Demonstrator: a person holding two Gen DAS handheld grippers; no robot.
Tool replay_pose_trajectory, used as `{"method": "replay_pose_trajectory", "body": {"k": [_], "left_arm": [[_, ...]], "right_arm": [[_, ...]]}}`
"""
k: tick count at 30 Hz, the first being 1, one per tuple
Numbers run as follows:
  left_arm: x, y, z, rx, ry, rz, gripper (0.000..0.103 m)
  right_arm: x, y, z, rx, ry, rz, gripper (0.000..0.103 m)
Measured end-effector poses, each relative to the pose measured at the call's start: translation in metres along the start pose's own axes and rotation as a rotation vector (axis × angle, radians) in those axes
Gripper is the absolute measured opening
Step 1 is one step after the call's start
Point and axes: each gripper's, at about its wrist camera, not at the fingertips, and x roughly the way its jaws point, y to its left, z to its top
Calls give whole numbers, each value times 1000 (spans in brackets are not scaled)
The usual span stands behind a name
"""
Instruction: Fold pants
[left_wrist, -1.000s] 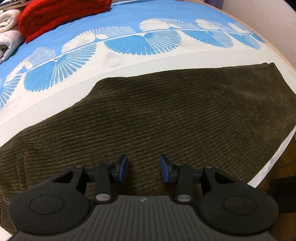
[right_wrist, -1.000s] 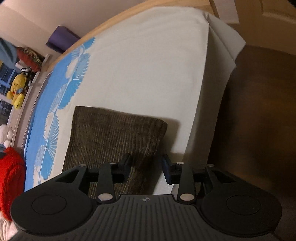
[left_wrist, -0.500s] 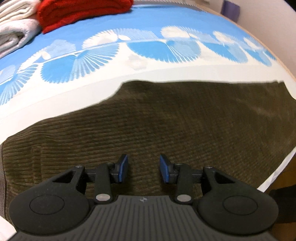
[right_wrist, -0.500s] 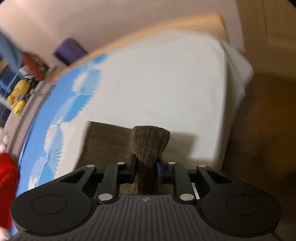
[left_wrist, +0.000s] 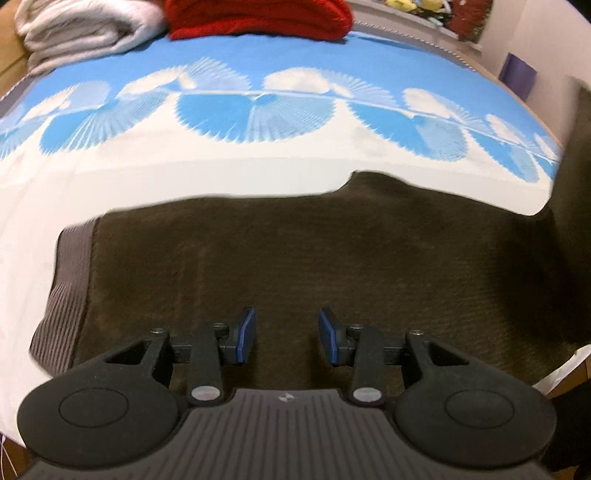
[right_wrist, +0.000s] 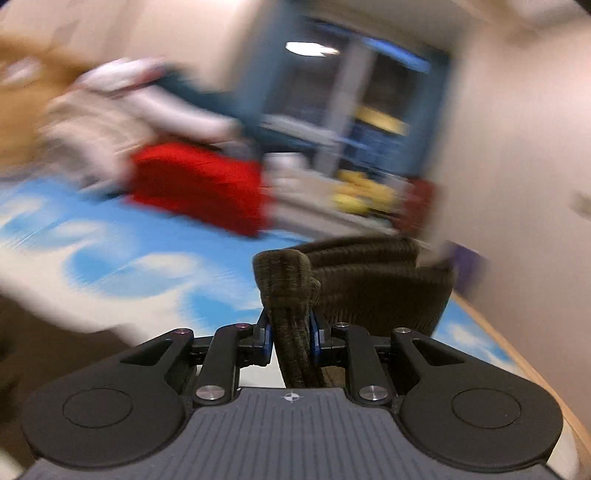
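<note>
Dark olive corduroy pants (left_wrist: 314, 258) lie flat across the bed, their grey ribbed waistband (left_wrist: 68, 280) at the left. My left gripper (left_wrist: 287, 338) is open and empty, just above the pants near their front edge. My right gripper (right_wrist: 290, 334) is shut on the leg end of the pants (right_wrist: 286, 280) and holds it lifted above the bed; the cuff (right_wrist: 384, 291) hangs folded behind it. The lifted leg also shows at the right edge of the left wrist view (left_wrist: 574, 184).
The bed has a blue and white fan-pattern sheet (left_wrist: 258, 110). A red folded blanket (left_wrist: 258, 14) and white towels (left_wrist: 85, 29) lie at the far side. A wooden bed edge (right_wrist: 517, 354) runs at right. The right wrist view is motion-blurred.
My right gripper has lifted the pants leg end off the bed and swung it up and toward the waistband side. The left gripper has shifted left along the pants, bringing the waistband into view.
</note>
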Motion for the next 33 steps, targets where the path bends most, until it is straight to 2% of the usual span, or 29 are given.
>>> {"method": "replay_pose_trajectory", "body": {"k": [2,5,6,7,8,10,12,14,17,19,22,26,29,33], "left_arm": [[-2,9,-5,-7,10,-2,42],[-6,15,-11,1,16,-4,42],[-6,16,-12,6,18,-5,42],[-7,16,-13,12,20,-7,42],[-7,16,-13,18,20,-10,42],[-6,13,-12,31,18,-15,42],[-5,10,-10,38,15,-17,42],[-3,8,-9,37,16,-19,42],[-2,4,-8,41,16,-19,42],[-1,1,-8,48,19,-17,42],[0,0,-9,54,23,-10,42],[1,2,-12,51,32,4,42],[2,2,-14,54,38,13,42],[3,4,-14,49,42,25,42]], "right_arm": [[5,53,-17,-103,76,135,22],[18,109,-53,-236,287,370,22],[19,121,-64,-281,348,414,24],[16,128,-71,-322,353,409,25],[10,132,-74,-370,319,398,28],[6,128,-69,-375,315,418,30],[1,118,-58,-310,283,459,35],[-7,108,-45,-259,218,490,45],[-12,91,-37,-165,158,499,48],[-1,82,-35,-100,154,485,50],[11,82,-41,-95,209,458,52],[35,93,-66,-157,395,456,52],[41,90,-68,-113,404,463,54],[42,92,-65,-136,389,488,46]]}}
